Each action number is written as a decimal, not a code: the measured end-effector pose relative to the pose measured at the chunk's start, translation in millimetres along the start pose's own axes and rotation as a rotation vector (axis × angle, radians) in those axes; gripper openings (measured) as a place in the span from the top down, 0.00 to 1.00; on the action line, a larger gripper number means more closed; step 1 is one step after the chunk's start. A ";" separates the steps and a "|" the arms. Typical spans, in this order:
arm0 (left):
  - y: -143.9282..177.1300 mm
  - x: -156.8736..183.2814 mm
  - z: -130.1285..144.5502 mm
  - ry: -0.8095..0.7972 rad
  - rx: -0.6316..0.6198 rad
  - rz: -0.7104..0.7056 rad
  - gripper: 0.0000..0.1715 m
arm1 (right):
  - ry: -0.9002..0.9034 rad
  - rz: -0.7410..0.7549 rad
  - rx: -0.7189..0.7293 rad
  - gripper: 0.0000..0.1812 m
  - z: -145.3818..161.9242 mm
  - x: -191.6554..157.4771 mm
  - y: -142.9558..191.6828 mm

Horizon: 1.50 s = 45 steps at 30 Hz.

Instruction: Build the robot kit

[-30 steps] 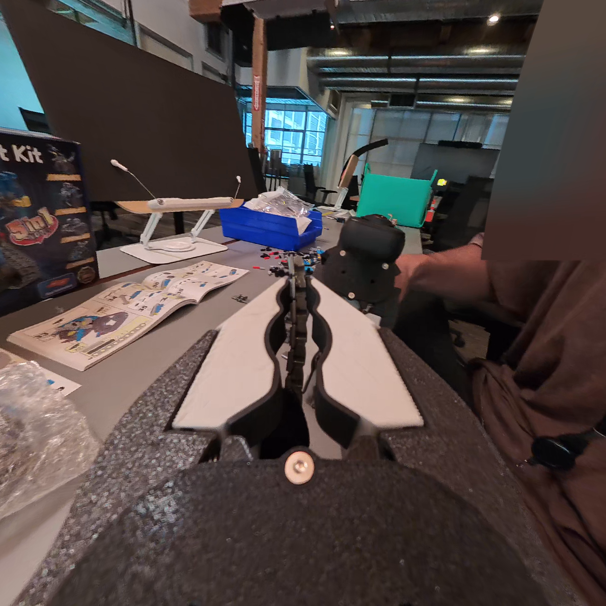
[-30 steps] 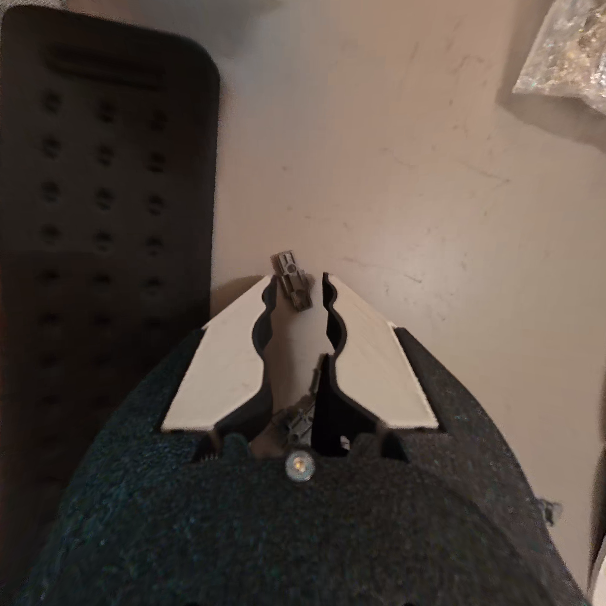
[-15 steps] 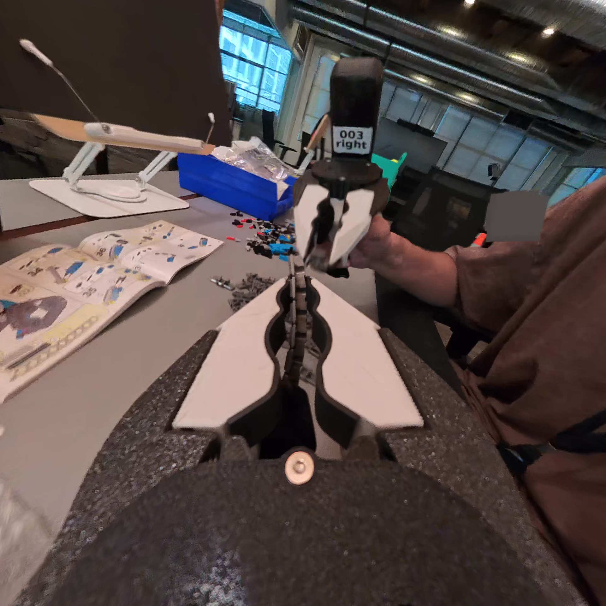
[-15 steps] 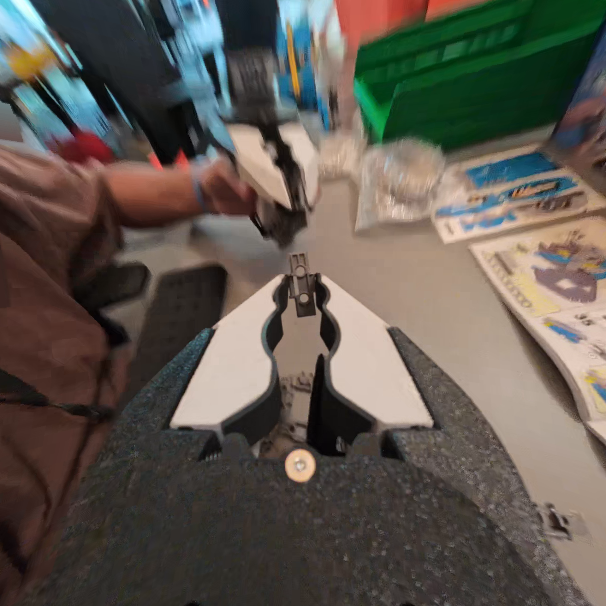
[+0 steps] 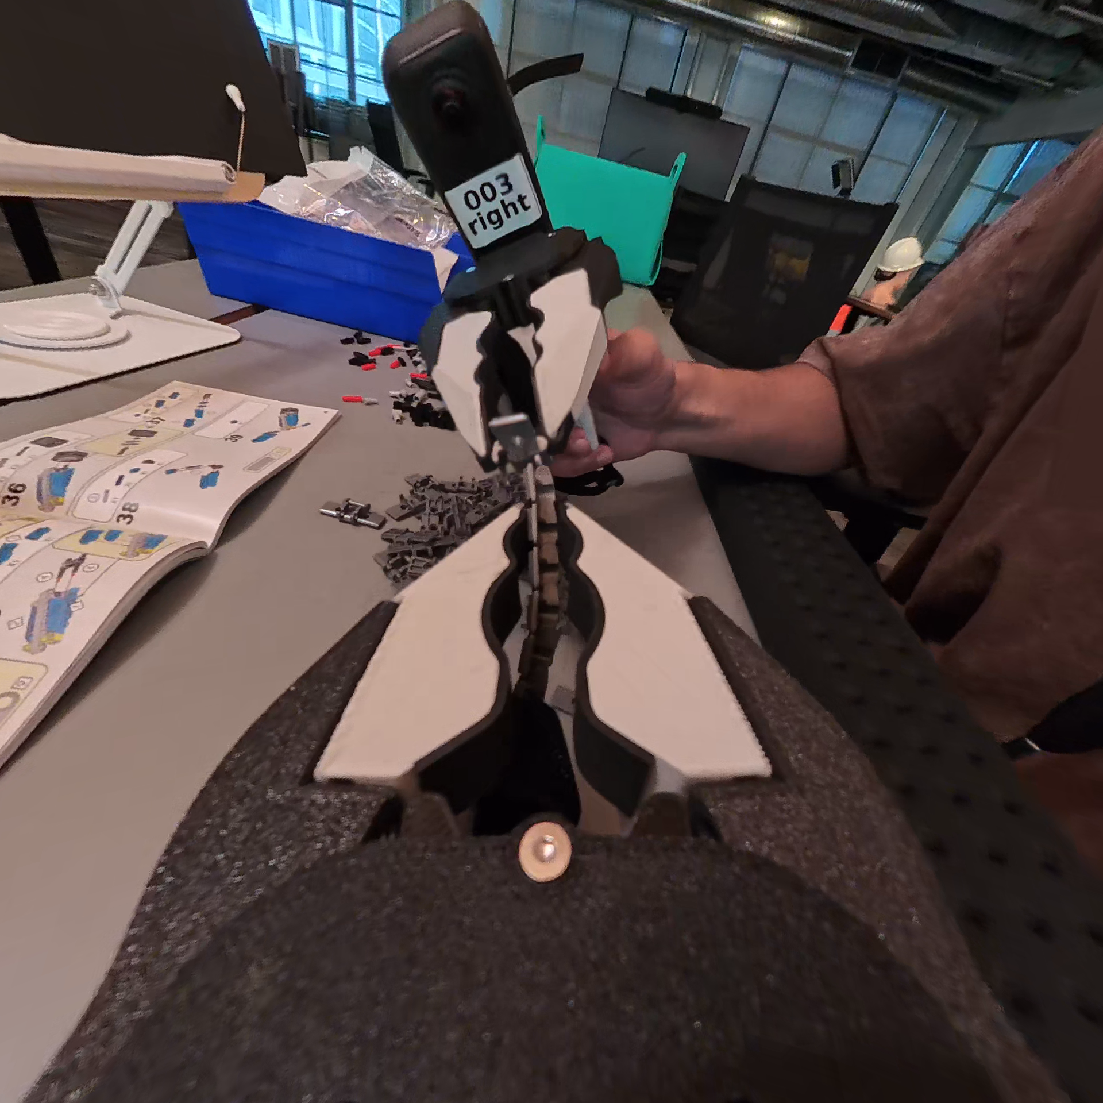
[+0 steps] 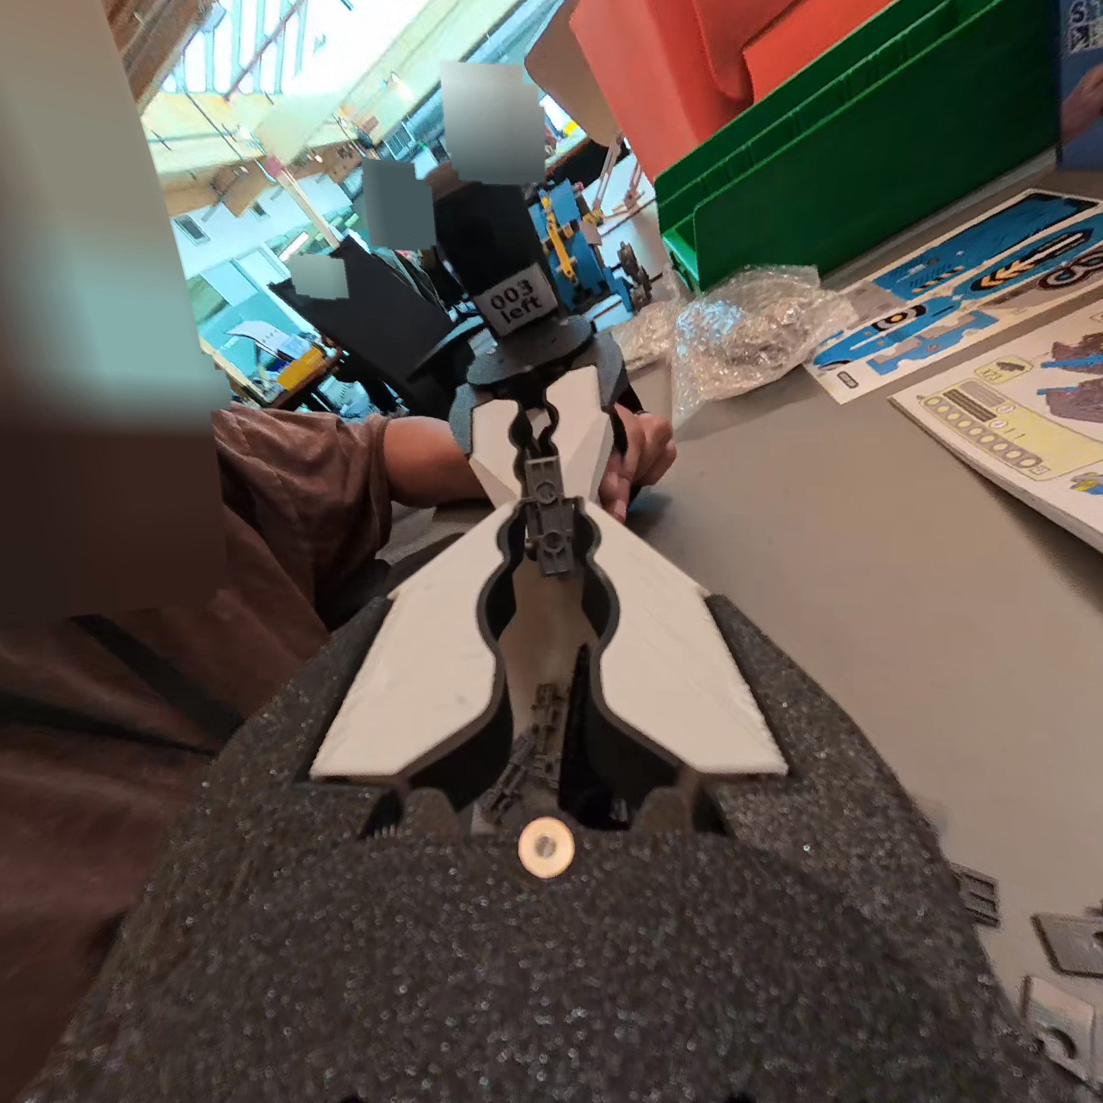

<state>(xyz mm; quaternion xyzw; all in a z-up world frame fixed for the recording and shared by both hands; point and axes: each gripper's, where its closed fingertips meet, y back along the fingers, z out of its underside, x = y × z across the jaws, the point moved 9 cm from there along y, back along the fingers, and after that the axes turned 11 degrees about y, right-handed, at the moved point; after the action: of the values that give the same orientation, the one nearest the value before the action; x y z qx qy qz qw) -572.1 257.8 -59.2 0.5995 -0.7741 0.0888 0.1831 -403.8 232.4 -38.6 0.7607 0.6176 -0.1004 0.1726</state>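
- Instruction booklet [image 5: 119,507] is lying open on the smooth grey table [image 5: 286,627], pages curling at the spine.
- Blue bin [image 5: 310,268] is sitting at the table's far side, holding crinkled clear bags [image 5: 358,197].
- Loose pile of grey links [image 5: 436,525] is lying just beyond the left gripper's tips; small red and black pieces [image 5: 388,370] are scattered farther off.
- Left gripper [image 5: 540,513] is clenching a chain of grey track links [image 5: 546,573] edge-on between its white fingers.
- Right gripper [image 5: 516,447], facing it, is gripping a single grey link [image 6: 549,525]; the link is meeting the chain's end.
- Black perforated mat [image 5: 835,597] is running along the table's near edge.
- Green bin [image 6: 835,179] is standing behind bubble wrap [image 6: 758,322]; its contents are hidden.
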 end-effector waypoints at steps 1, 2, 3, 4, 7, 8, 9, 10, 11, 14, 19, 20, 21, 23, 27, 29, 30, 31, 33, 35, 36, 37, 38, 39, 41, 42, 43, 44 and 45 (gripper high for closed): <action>0.4 0.0 0.5 -0.009 -0.001 -0.014 0.96 | 0.013 0.006 -0.012 0.92 1.9 0.1 -1.3; 0.8 0.3 0.9 -0.012 -0.005 -0.016 0.96 | 0.017 -0.013 -0.014 0.91 2.5 -1.0 -2.6; 0.9 -0.1 1.7 -0.010 -0.014 -0.023 0.96 | 0.017 -0.029 -0.012 0.91 2.4 -1.4 -3.1; 1.4 -0.8 2.2 -0.007 -0.019 -0.031 0.96 | 0.021 -0.032 -0.019 0.91 3.2 -1.2 -4.0; 3.5 -3.8 3.1 0.011 -0.031 -0.048 0.96 | 0.027 -0.045 -0.034 0.91 6.1 -0.3 -5.6; 4.1 -5.1 3.5 0.027 -0.036 -0.043 0.96 | 0.025 -0.041 -0.042 0.91 7.7 0.5 -7.0; 4.7 -5.7 3.6 0.037 -0.036 -0.034 0.96 | 0.028 -0.037 -0.041 0.91 8.5 0.8 -8.4; 5.1 -6.0 3.5 0.040 -0.033 -0.035 0.96 | 0.030 -0.036 -0.036 0.91 8.4 1.0 -8.9; 5.3 -6.6 3.5 0.046 -0.033 -0.040 0.96 | 0.031 -0.031 -0.038 0.91 8.3 1.7 -9.0; 5.7 -6.9 3.9 0.047 -0.031 -0.050 0.96 | 0.068 -0.012 -0.059 0.92 8.3 1.2 -9.7; 6.3 -6.7 3.5 0.033 -0.011 -0.079 0.96 | 0.013 -0.027 -0.001 0.93 13.0 5.2 -10.4; 6.2 -5.7 3.5 0.026 -0.010 -0.079 0.97 | 0.002 -0.033 -0.001 0.94 13.7 5.5 -10.9; 6.3 -5.2 3.5 0.021 -0.009 -0.082 0.96 | 0.001 -0.033 -0.002 0.94 13.9 5.8 -11.2; 7.6 -3.1 1.2 0.004 0.012 -0.070 0.97 | -0.025 -0.057 0.021 0.95 11.3 4.9 -11.7; 8.6 3.0 2.3 -0.068 0.002 -0.072 0.97 | -0.122 -0.140 0.009 0.94 13.5 6.5 -14.6; 7.6 8.0 1.5 -0.116 -0.013 -0.077 0.97 | -0.222 -0.234 0.040 0.95 17.6 8.8 -15.0; 7.3 9.8 2.0 -0.141 -0.024 -0.083 0.97 | -0.236 -0.247 0.040 0.95 19.6 9.0 -15.3; 7.0 12.2 2.1 -0.148 -0.027 -0.074 0.97 | -0.247 -0.270 0.034 0.95 20.0 7.7 -15.6; 6.6 15.3 2.2 -0.150 -0.022 -0.067 0.97 | -0.238 -0.290 0.021 0.95 18.8 6.1 -15.5; 6.1 17.8 1.6 -0.146 -0.021 -0.058 0.97 | -0.276 -0.341 0.033 0.95 19.7 6.9 -16.4; 5.8 19.1 2.4 -0.159 -0.030 -0.061 0.97 | -0.270 -0.350 0.027 0.95 20.8 6.8 -16.7; 5.6 20.7 2.0 -0.175 -0.036 -0.069 0.97 | -0.248 -0.350 0.020 0.95 20.3 5.9 -16.5; 5.9 22.3 0.8 -0.194 -0.036 -0.079 0.97 | -0.210 -0.339 0.017 0.95 17.8 4.4 -16.0; 6.6 23.8 -0.6 -0.211 -0.030 -0.082 0.97 | -0.142 -0.317 0.015 0.95 14.3 1.6 -15.7; 6.3 24.3 -1.3 -0.227 -0.020 -0.108 0.96 | 0.005 -0.230 -0.019 0.95 6.8 -4.5 -13.2; 5.2 24.3 -0.9 -0.229 -0.014 -0.112 0.96 | 0.060 -0.184 -0.053 0.94 3.9 -7.2 -11.3; 4.5 24.5 -0.8 -0.223 -0.005 -0.104 0.96 | 0.118 -0.150 -0.076 0.94 1.4 -11.7 -10.2; 4.4 23.8 -1.0 -0.215 0.007 -0.099 0.96 | 0.175 -0.104 -0.089 0.94 -1.1 -15.8 -9.5; 4.5 22.3 -1.2 -0.202 0.017 -0.093 0.96 | 0.237 -0.050 -0.104 0.93 -2.8 -19.3 -9.1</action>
<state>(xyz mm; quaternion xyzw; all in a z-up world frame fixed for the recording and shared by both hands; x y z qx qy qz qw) -581.0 239.5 -49.0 0.6421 -0.7592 0.0261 0.1031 -417.0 217.6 -30.2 0.7417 0.6567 0.0182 0.1353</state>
